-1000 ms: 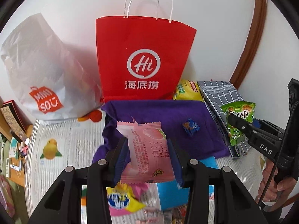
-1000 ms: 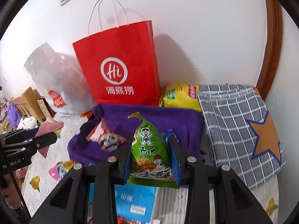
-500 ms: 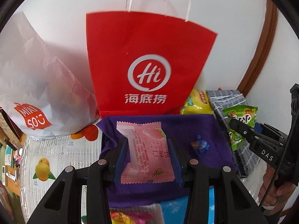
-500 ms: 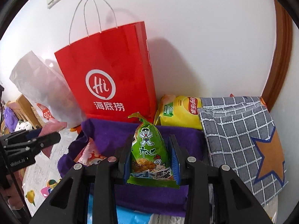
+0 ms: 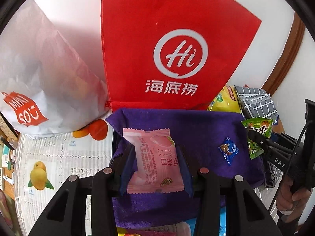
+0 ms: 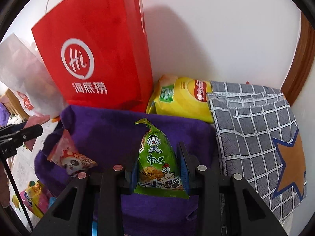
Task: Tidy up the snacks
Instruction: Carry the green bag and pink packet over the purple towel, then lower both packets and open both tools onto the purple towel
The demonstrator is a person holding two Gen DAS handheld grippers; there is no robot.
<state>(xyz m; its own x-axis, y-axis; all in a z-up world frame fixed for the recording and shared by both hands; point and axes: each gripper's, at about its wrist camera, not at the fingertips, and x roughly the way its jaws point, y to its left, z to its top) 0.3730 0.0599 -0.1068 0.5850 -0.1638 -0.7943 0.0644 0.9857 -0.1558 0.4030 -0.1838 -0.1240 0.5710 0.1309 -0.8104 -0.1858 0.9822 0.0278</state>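
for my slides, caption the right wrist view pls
Right gripper holding a green snack above the purple cloth.

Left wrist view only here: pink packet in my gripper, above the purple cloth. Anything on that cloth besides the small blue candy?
Observer: Yes, a panda-print packet lies near the purple cloth's left edge, in the right wrist view.
Operator: Right gripper's hold on the green packet?
Observer: The right gripper is shut on the green packet's lower half, packet upright.
Operator: Checked cloth, plain?
Observer: No, the checked cloth carries an orange star patch.
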